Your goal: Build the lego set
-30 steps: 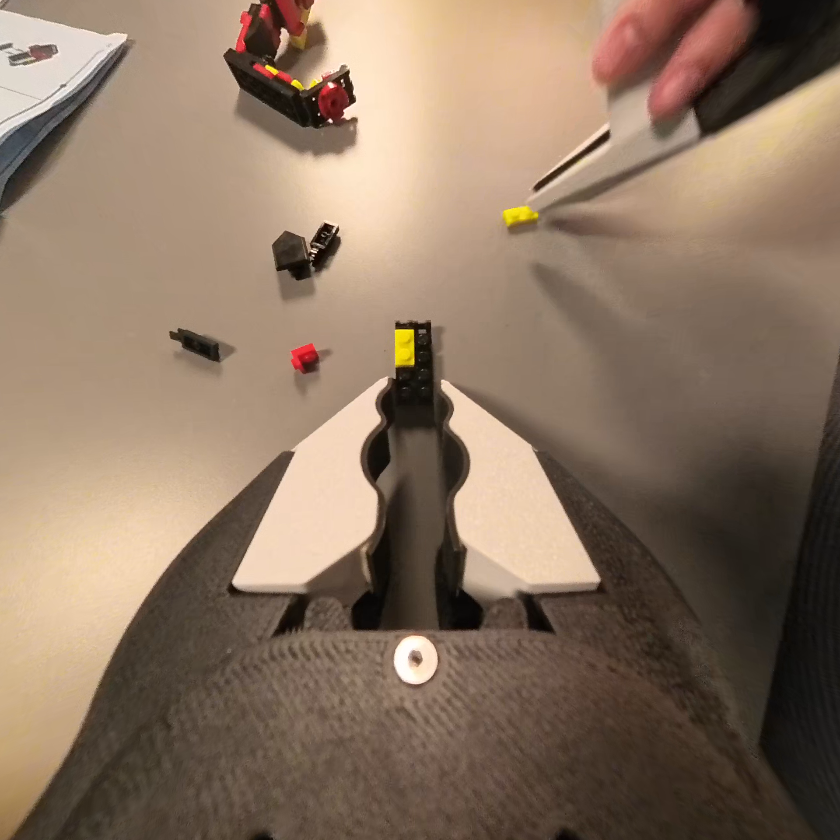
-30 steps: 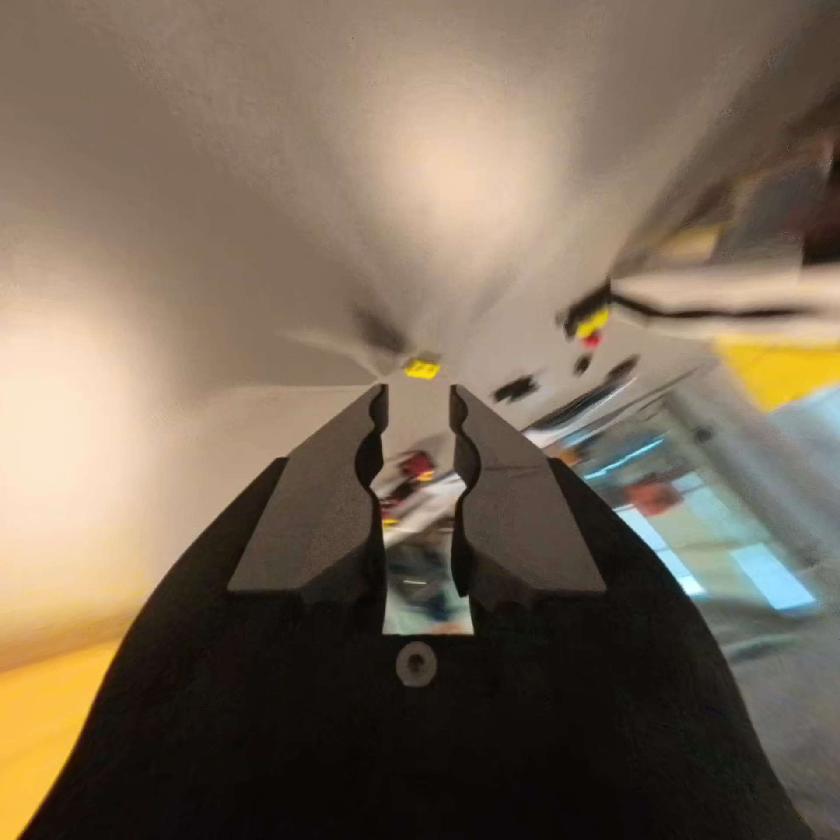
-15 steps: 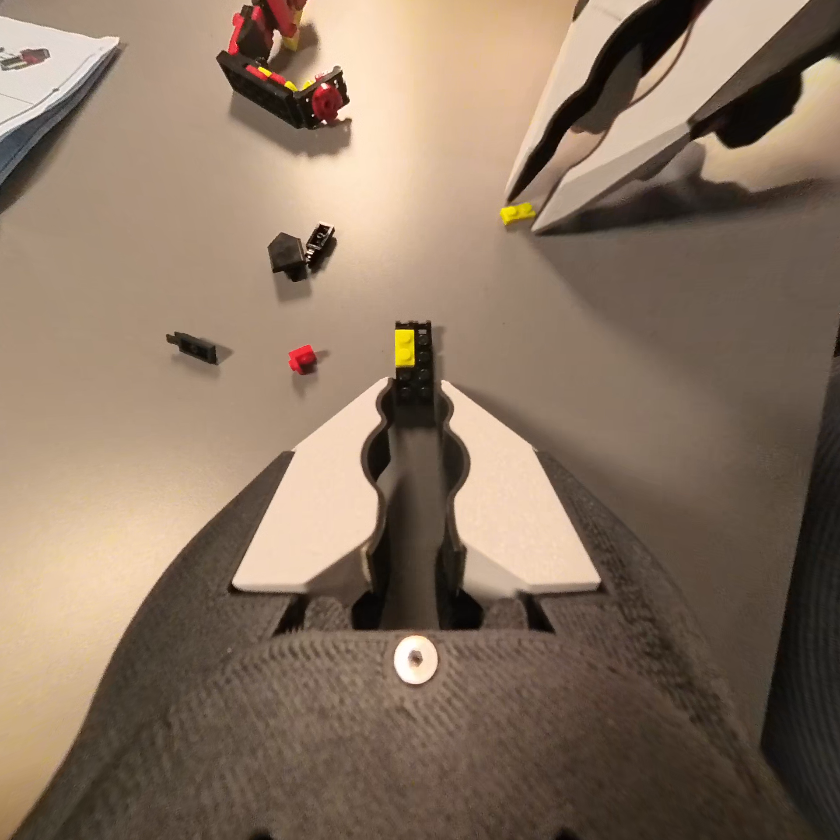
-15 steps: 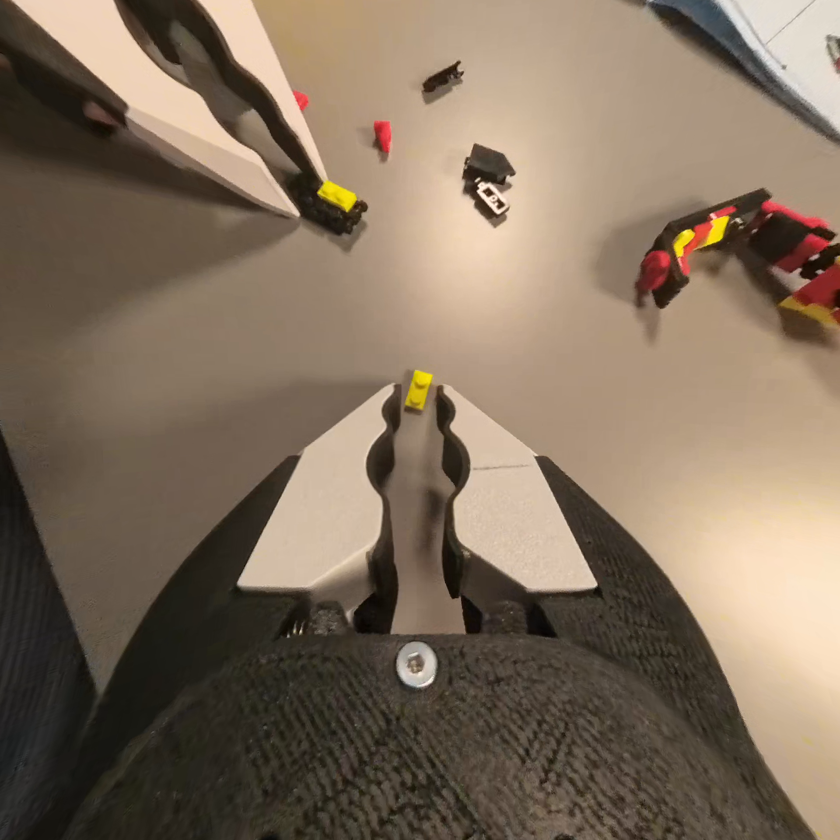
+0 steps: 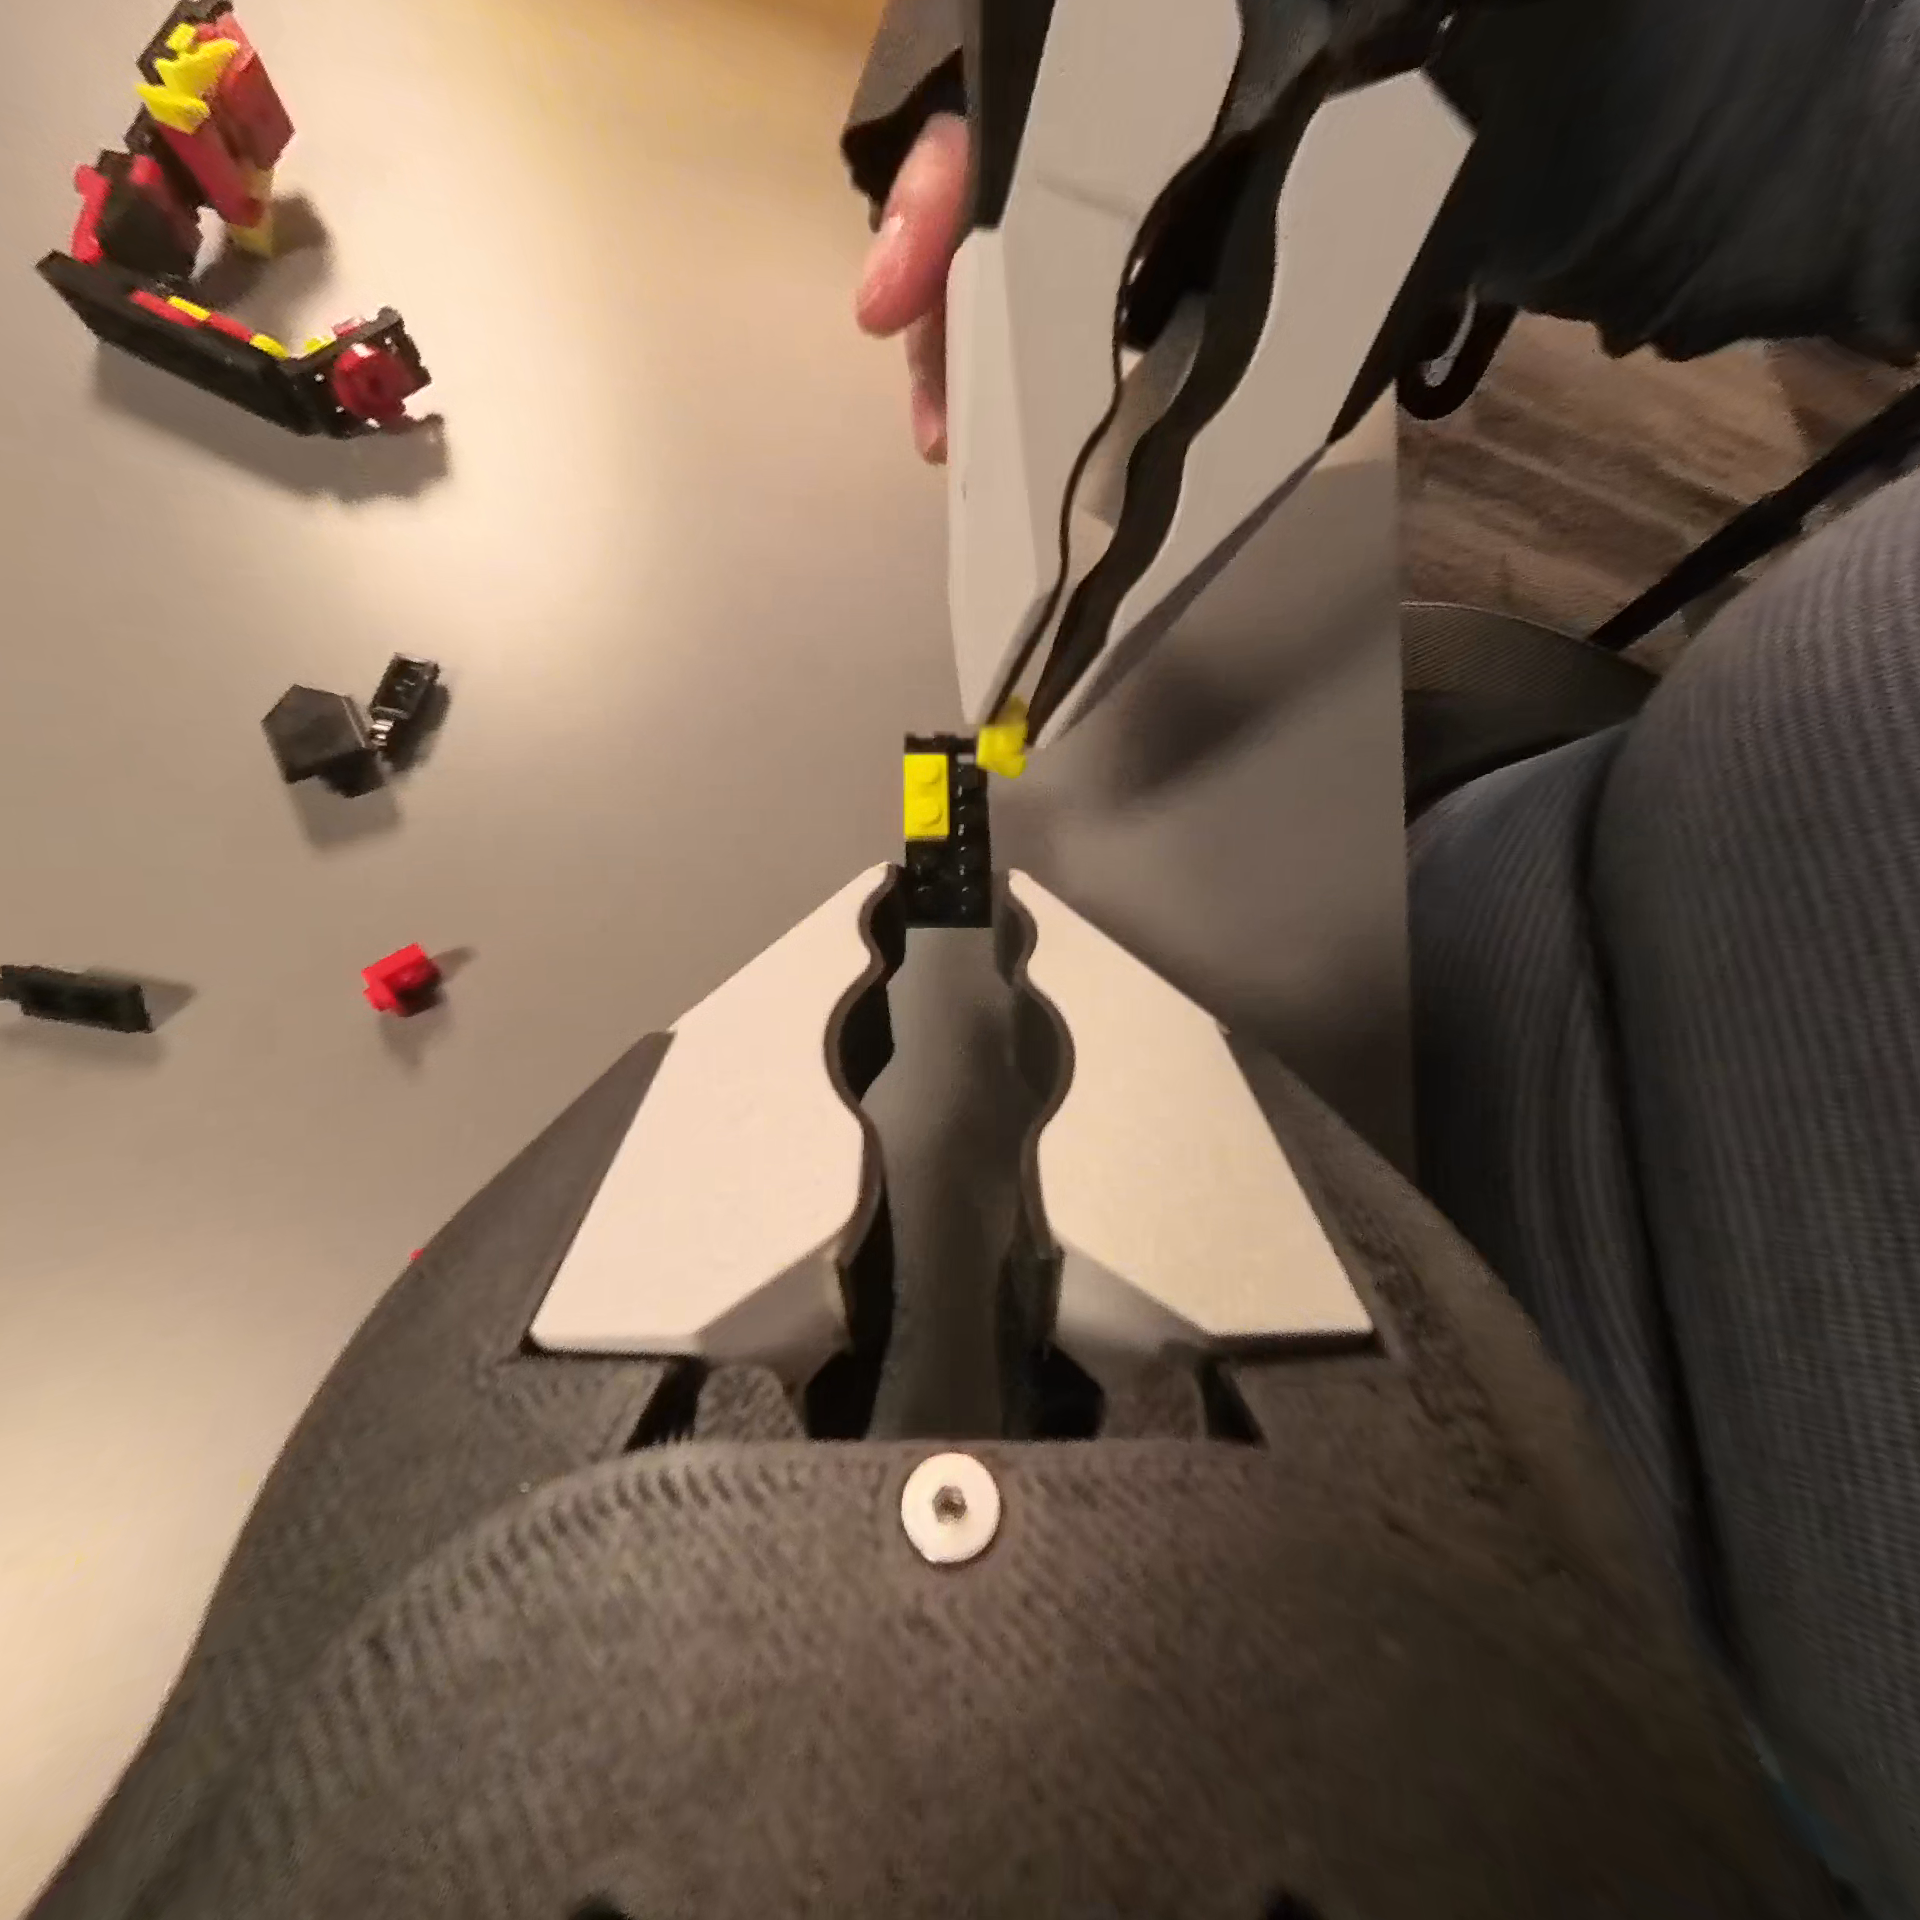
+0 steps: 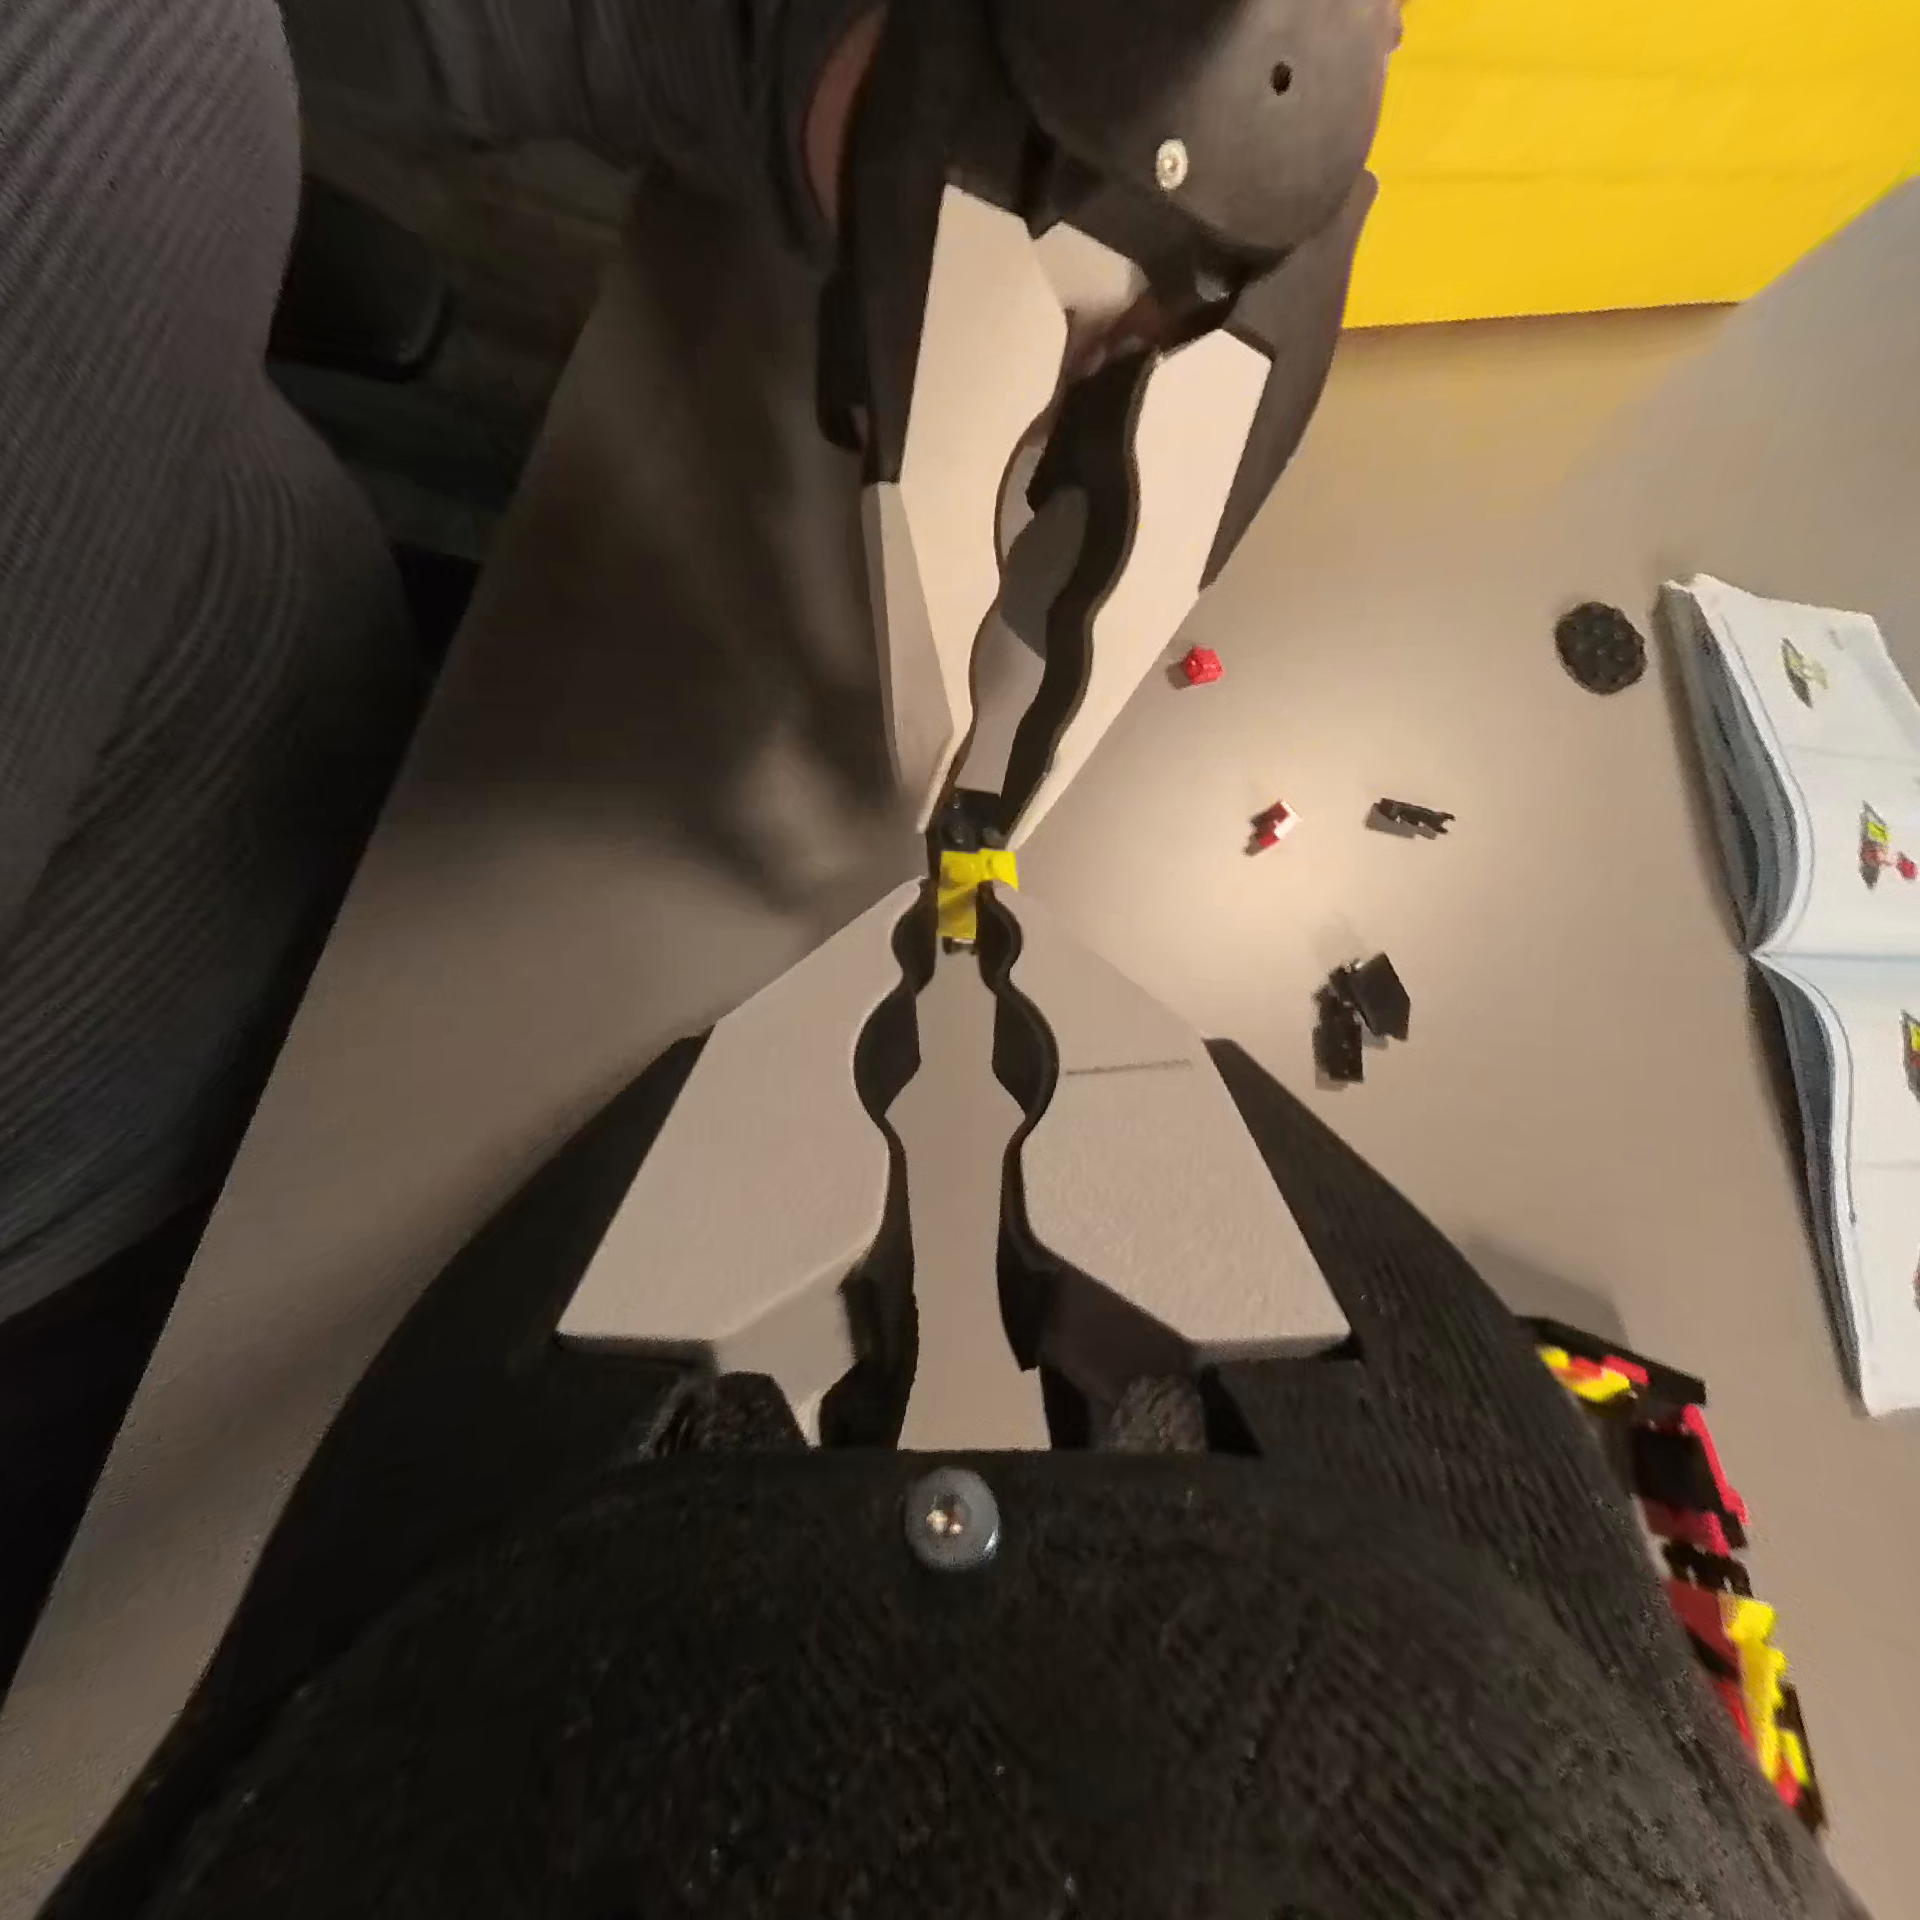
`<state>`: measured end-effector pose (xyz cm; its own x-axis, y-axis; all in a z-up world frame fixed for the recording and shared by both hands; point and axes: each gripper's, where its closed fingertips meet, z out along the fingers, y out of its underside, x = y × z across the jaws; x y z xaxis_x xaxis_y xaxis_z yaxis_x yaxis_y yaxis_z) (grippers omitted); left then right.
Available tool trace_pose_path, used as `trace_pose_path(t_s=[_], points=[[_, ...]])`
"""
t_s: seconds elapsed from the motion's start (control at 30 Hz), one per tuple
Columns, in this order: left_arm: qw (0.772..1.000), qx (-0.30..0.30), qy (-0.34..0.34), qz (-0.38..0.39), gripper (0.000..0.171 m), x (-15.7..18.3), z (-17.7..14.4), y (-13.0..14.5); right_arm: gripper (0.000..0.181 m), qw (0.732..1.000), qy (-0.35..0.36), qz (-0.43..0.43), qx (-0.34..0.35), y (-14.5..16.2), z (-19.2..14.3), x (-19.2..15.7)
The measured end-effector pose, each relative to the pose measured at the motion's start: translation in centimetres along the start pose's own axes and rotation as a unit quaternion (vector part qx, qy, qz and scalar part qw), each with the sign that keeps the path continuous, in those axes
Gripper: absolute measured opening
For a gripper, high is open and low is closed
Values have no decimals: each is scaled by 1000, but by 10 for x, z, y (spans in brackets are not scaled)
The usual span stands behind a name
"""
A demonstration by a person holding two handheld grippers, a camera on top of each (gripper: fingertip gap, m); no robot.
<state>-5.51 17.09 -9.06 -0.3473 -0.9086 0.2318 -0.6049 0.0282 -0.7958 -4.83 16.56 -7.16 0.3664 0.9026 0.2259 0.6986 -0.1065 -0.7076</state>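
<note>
Grey tabletop (image 5: 623,582) fills both views, with a yellow surface (image 6: 1621,145) behind it and the person's ribbed dark clothing along the near edge. Loose parts lie scattered: a red piece (image 5: 397,977), a flat black piece (image 5: 73,997), a black slope piece with a small dark clip beside it (image 5: 332,727), and the half-built red, black and yellow model (image 5: 218,281) farther off. An open instruction booklet (image 6: 1829,935) and a round black disc (image 6: 1600,646) sit off to the side in the right wrist view. Nothing stands between the two tools. The left gripper (image 5: 948,883) is clenched on a black plate carrying a yellow plate (image 5: 940,821), held above the table. The right gripper (image 6: 958,914) pinches a small yellow plate (image 5: 1003,746) and presses it against the far end of the black plate. Half a second ago the yellow plate lay on the table between the right tips, well apart from the left tool; now both are raised and meeting near the table edge.
</note>
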Motion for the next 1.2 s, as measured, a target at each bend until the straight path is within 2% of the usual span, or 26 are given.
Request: trace_pose_path(t_s=[0.1, 0.7, 0.83, 0.9, 1.0, 1.1, 1.2], points=[[1000, 2, 5, 0, 15, 3, -1, -2, 5, 1000, -21, -4, -1, -3, 4, -3], [1000, 0, 12, 3, 15, 10, 1, -6, 9, 998, -33, -40, -27, -1, 3, -4], [1000, -1, -3, -9, 15, 4, -1, -6, 33, 998, -6, -51, -22, -4, 1, 0], [999, 4, -18, -30, 15, -3, -4, -8, 39, 995, 42, -83, -24, -5, 1, 6], [996, 25, -28, -78, 15, -13, -11, -14, 38, 968, 149, -195, -51, -5, 3, 15], [994, 33, -30, -98, 15, -19, -15, -16, 30, 918, 247, -296, -90, -4, 5, 25], [994, 34, -19, -107, 15, -17, -14, -17, 29, 884, 298, -342, -112, -4, 7, 32]])
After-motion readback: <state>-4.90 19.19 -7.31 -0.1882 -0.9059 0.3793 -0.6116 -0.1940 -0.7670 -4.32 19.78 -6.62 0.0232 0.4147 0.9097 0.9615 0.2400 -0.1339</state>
